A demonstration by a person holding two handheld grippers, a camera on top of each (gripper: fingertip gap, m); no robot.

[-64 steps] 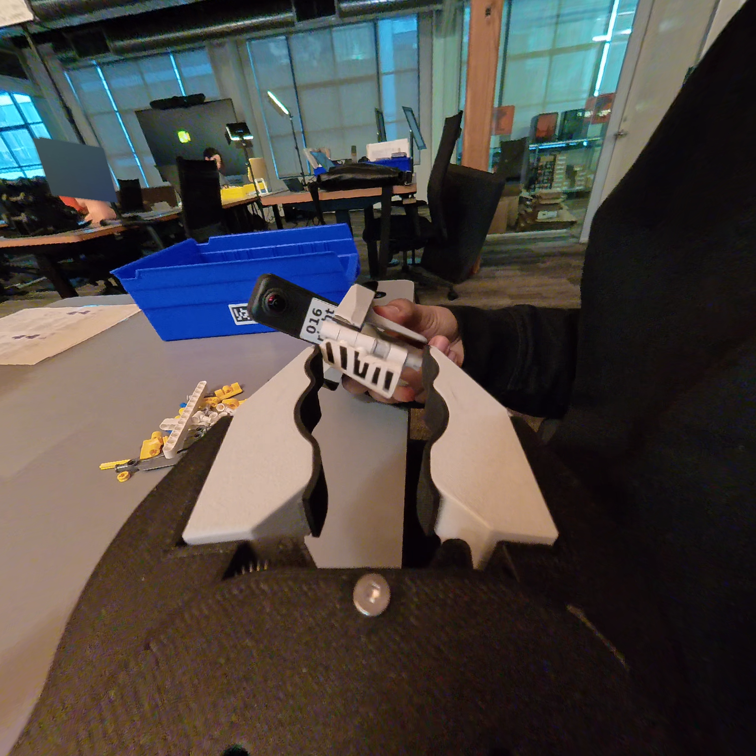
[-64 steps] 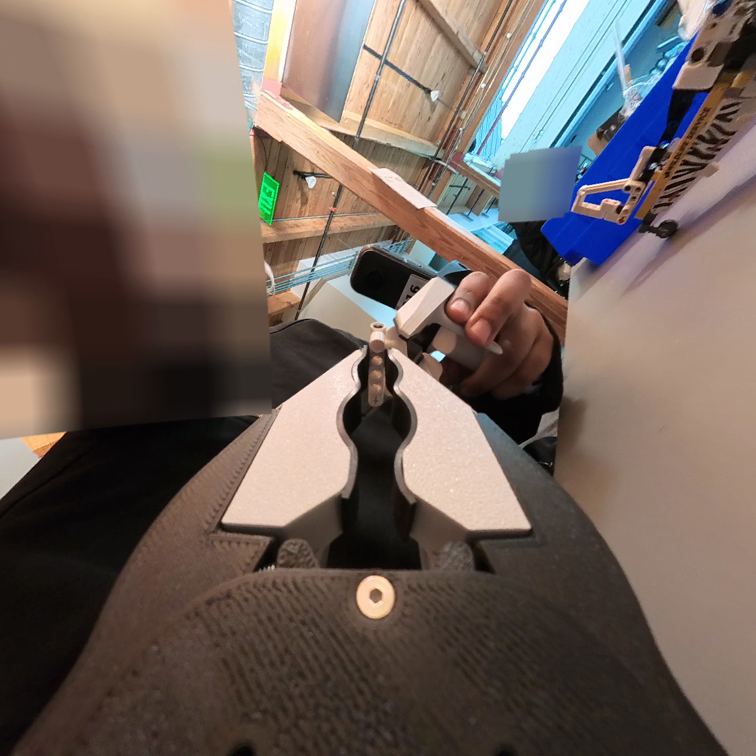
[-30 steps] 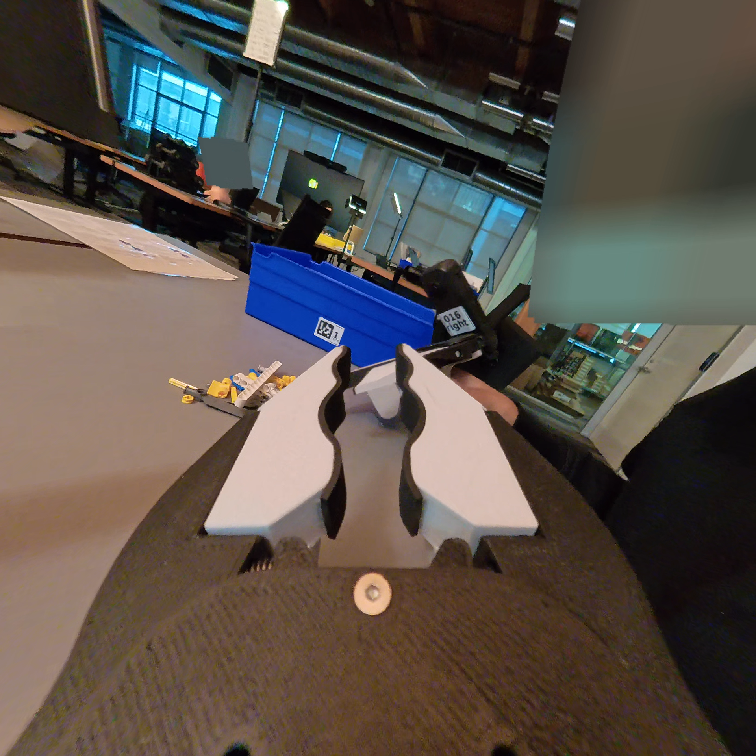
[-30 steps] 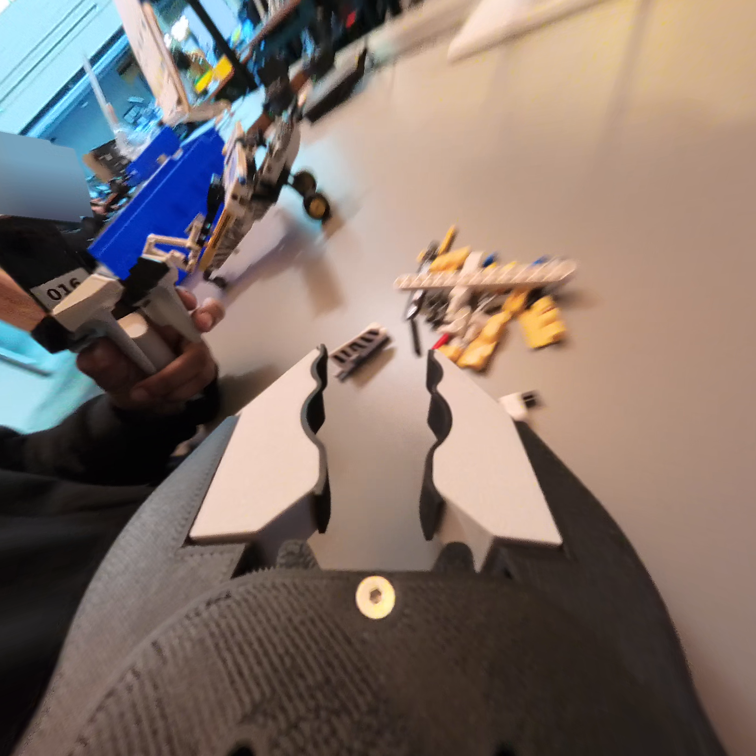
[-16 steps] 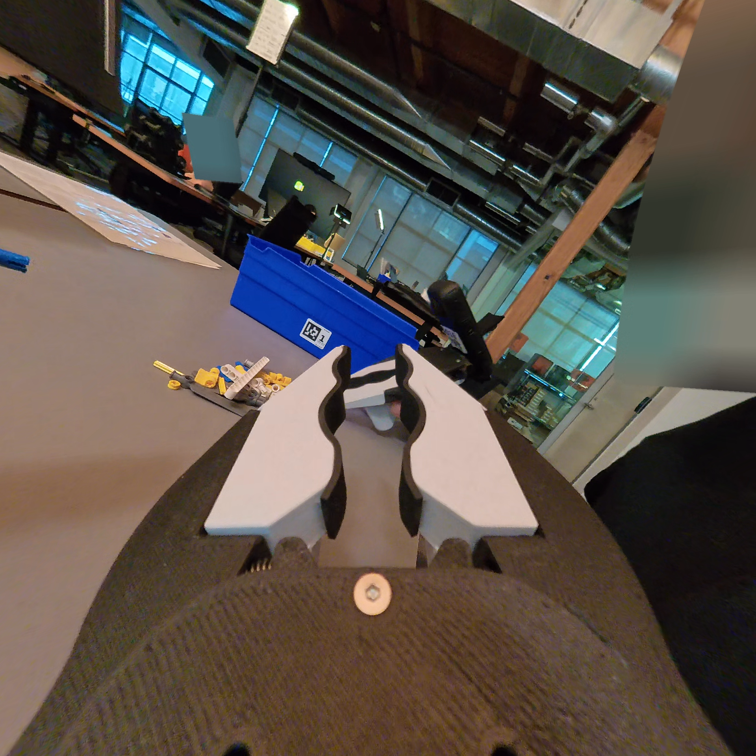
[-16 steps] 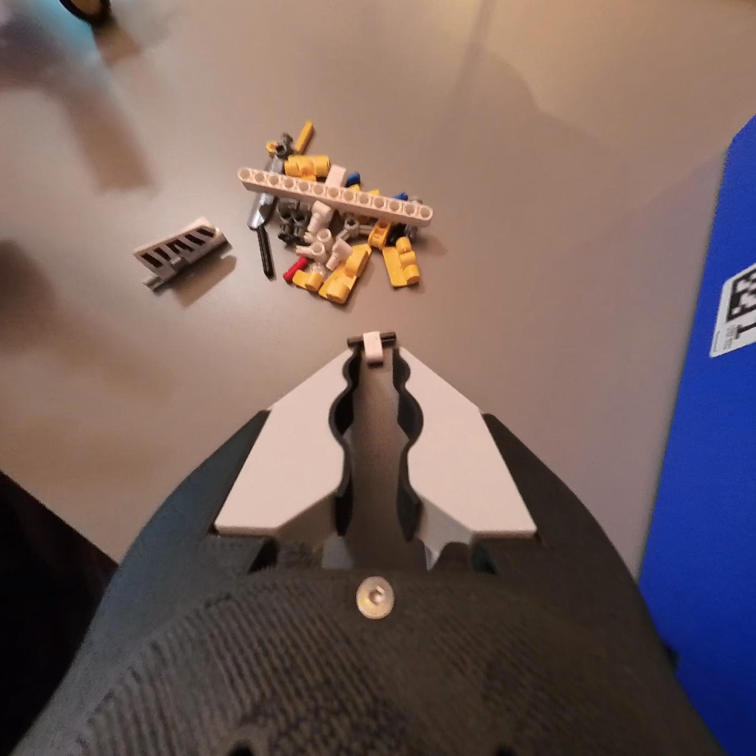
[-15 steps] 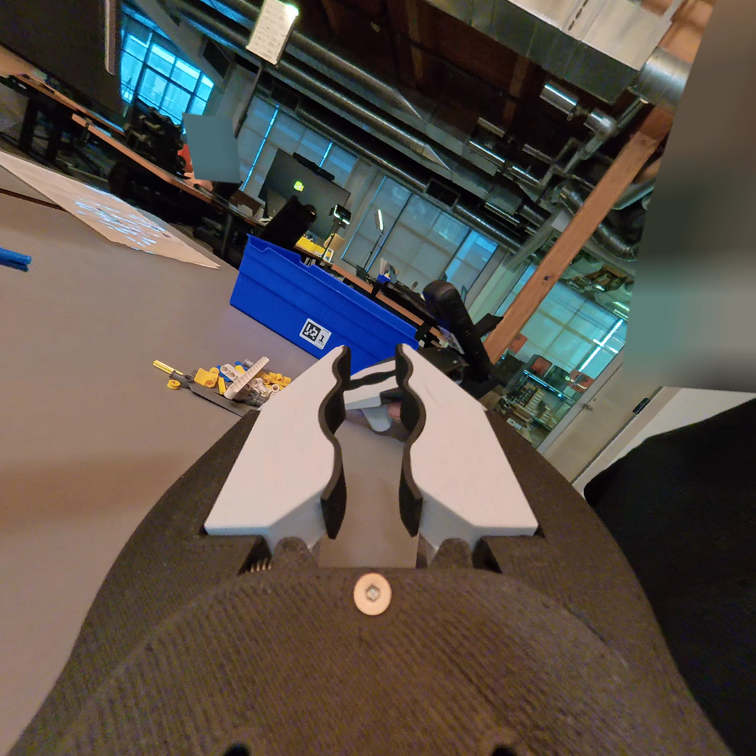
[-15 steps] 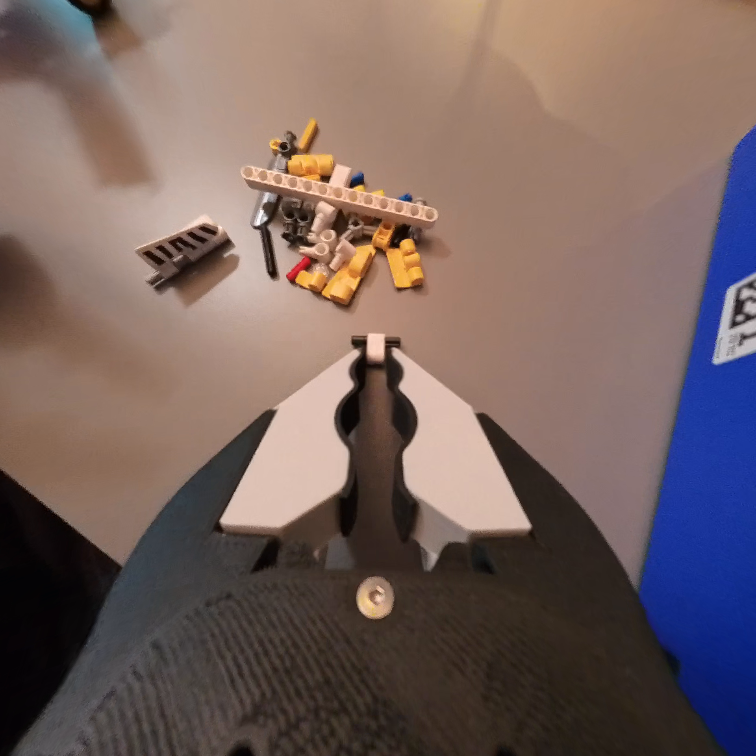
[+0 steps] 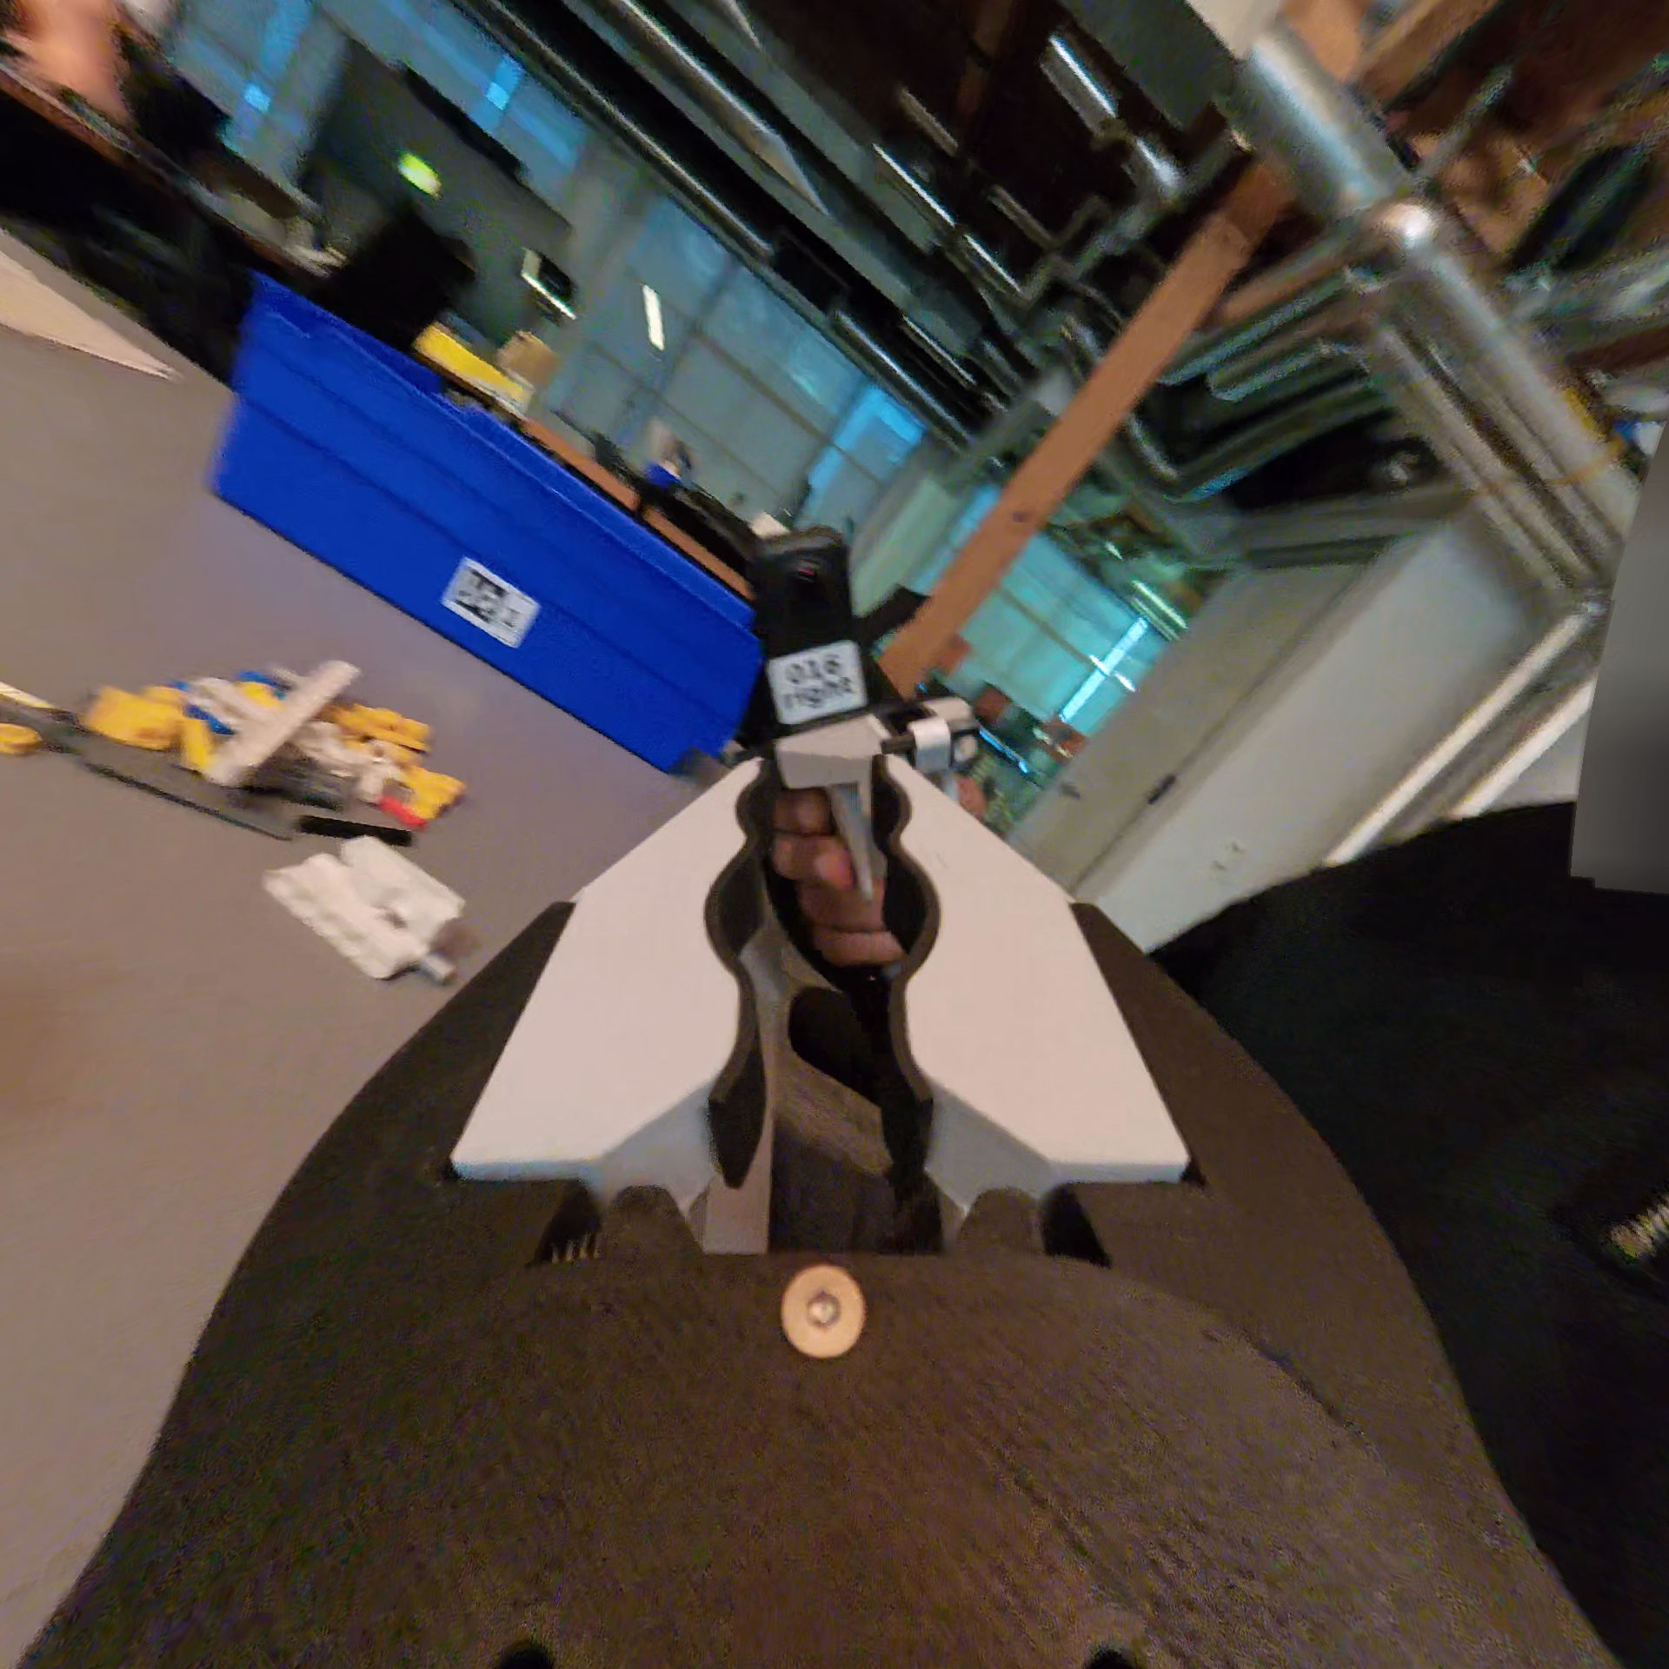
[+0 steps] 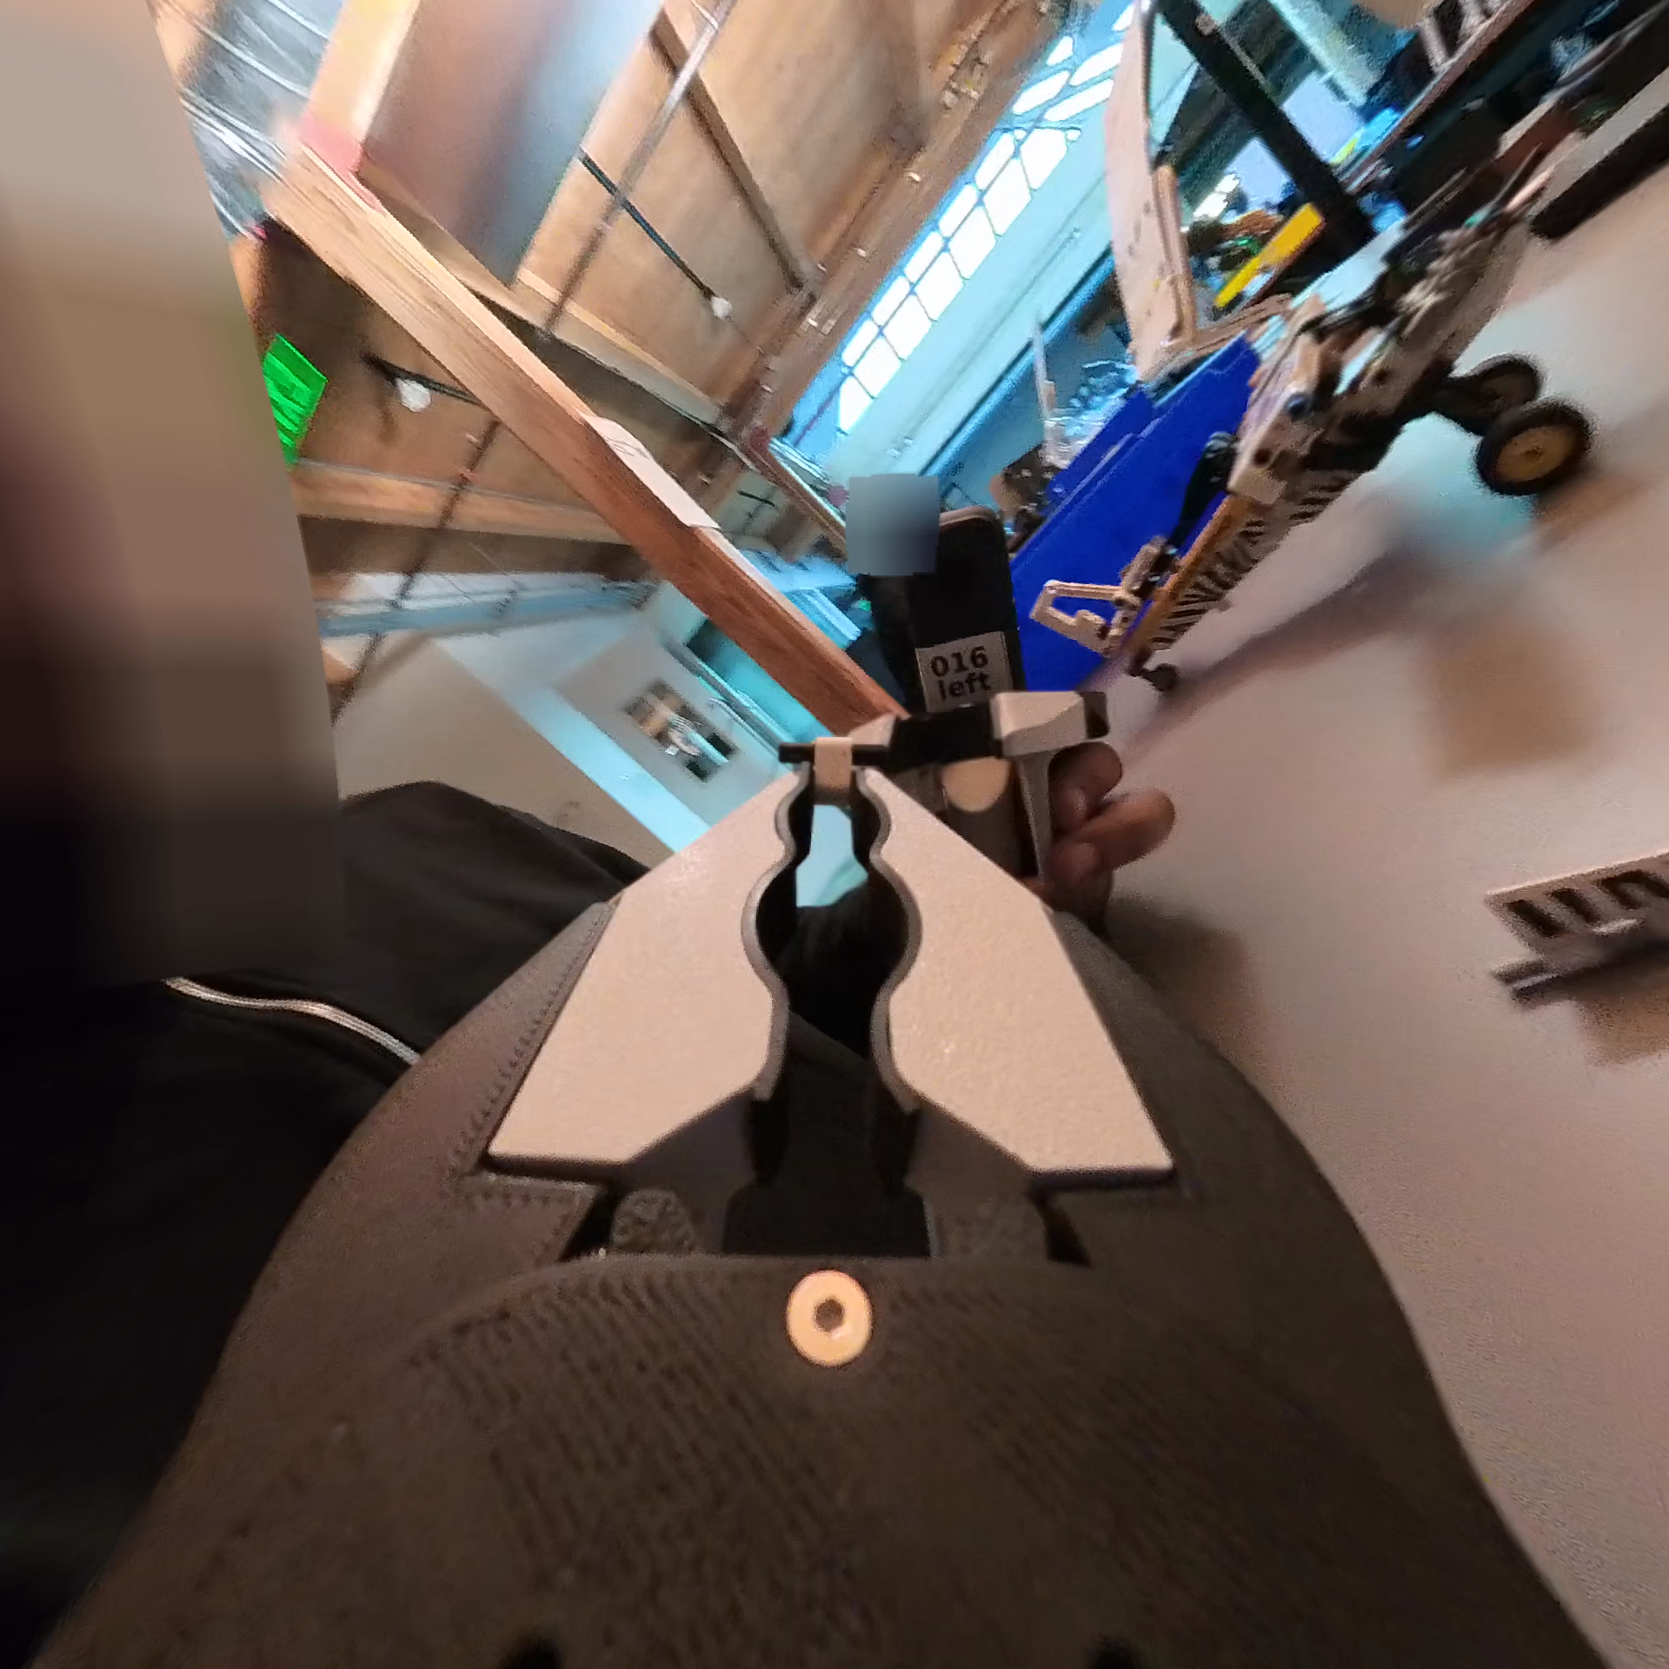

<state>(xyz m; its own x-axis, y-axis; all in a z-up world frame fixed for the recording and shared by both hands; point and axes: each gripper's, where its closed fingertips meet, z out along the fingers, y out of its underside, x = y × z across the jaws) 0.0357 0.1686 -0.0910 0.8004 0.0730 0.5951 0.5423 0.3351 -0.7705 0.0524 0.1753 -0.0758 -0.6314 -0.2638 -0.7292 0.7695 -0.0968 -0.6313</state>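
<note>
Two grippers face each other above the surface (image 9: pixel 181 1039). We see the right gripper (image 10: pixel 833 786) with its fingers clamped on a small white piece (image 10: pixel 831 768) at their tips. The left gripper (image 9: pixel 820 786) has its fingers slightly apart with nothing between them, and loose parts (image 9: pixel 271 731) lie to their left.

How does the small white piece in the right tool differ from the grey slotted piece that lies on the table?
The small white piece is pinched in the right tool, off the table; the grey slotted piece lies loose on it. The white piece has a black pin across it; the slotted piece shows a row of dark slots and looks larger. Both are light plastic building parts.
</note>
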